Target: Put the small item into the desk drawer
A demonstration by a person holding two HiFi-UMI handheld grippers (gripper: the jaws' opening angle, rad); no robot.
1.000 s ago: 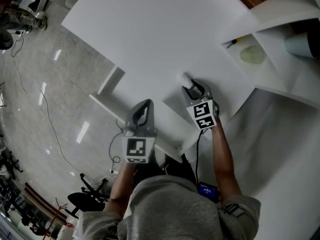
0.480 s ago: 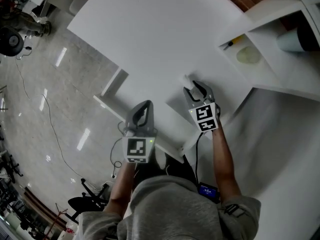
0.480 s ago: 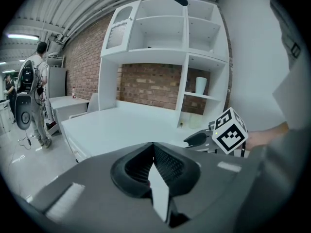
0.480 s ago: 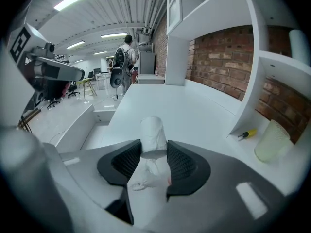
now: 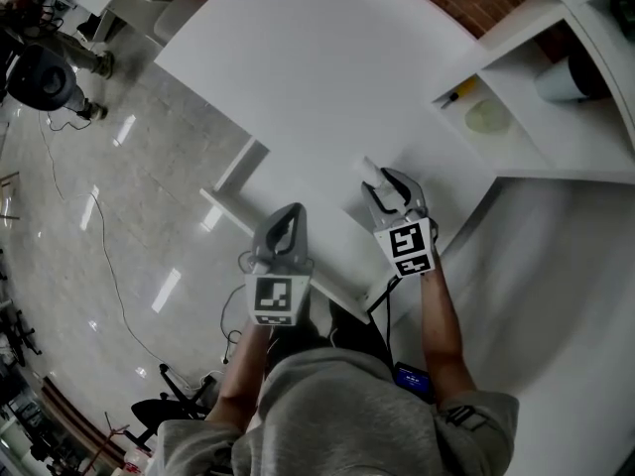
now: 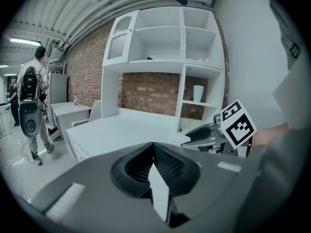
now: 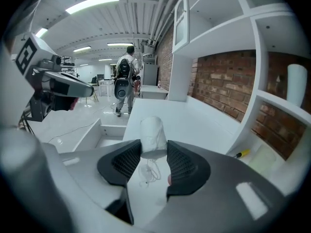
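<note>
Small item (image 7: 152,134) between jaws of right claw (image 7: 152,153)

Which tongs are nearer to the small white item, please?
Right. The right tongs are clamped on the small white item; the left tongs, shut and empty, are apart from it, off to its left.

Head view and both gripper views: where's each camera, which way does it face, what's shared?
Head view: on the person's head, facing steeply down at the white desk; shows both forearms, the torso, left gripper and right gripper.
Left gripper view: on the left gripper, facing along its shut jaws towards the shelf unit; right gripper at right.
Right gripper view: on the right gripper, facing along jaws clamped on the small white item; left gripper at left.
Shared: head and right gripper views both show the yellow-handled tool.
</note>
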